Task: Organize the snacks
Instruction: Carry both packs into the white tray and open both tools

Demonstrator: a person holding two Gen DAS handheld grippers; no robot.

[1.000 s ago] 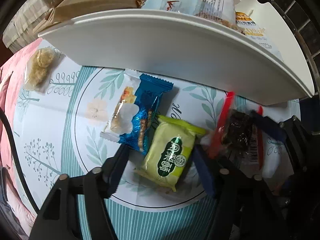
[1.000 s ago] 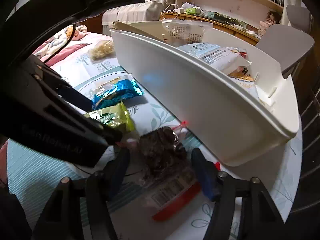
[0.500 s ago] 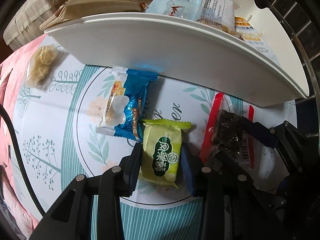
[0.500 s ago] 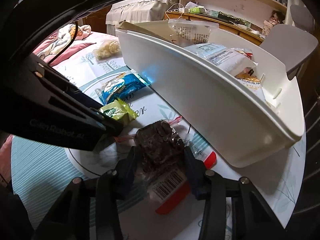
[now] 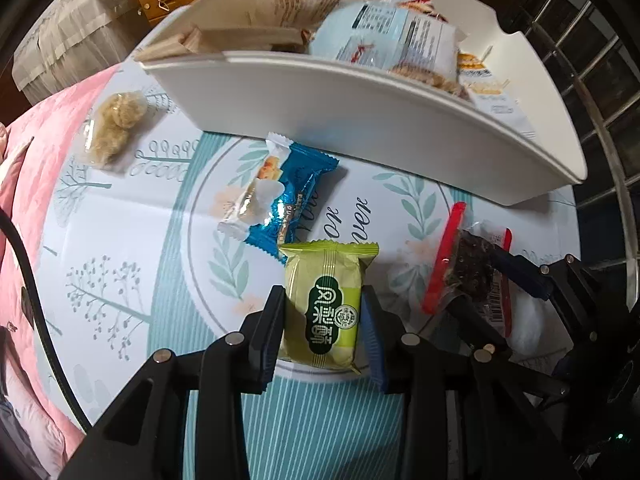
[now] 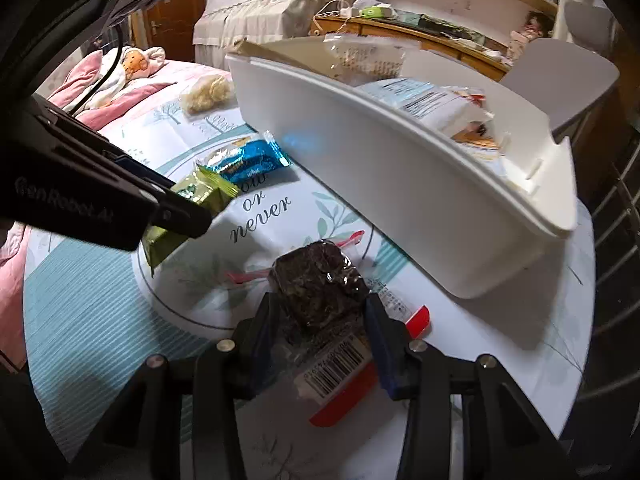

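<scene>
Both tools have closed: left tool (image 5: 323, 322) pinches green packet (image 5: 326, 306); right tool (image 6: 320, 320) grips dark snack (image 6: 320, 286).

Both views are fisheye; straight edges such as the white tray (image 5: 360, 120) rim bow strongly, and dark vignetting fills the corners. Illumination is moderate and even on the tablecloth (image 5: 140, 220); shadows are soft, falling just beside the blue packet (image 5: 288, 204); a blue reflection marks the tray wall (image 6: 296, 140); specular glare sits on the dark snack's wrapper (image 6: 320, 280); the far room is dimmer and slightly soft.
</scene>
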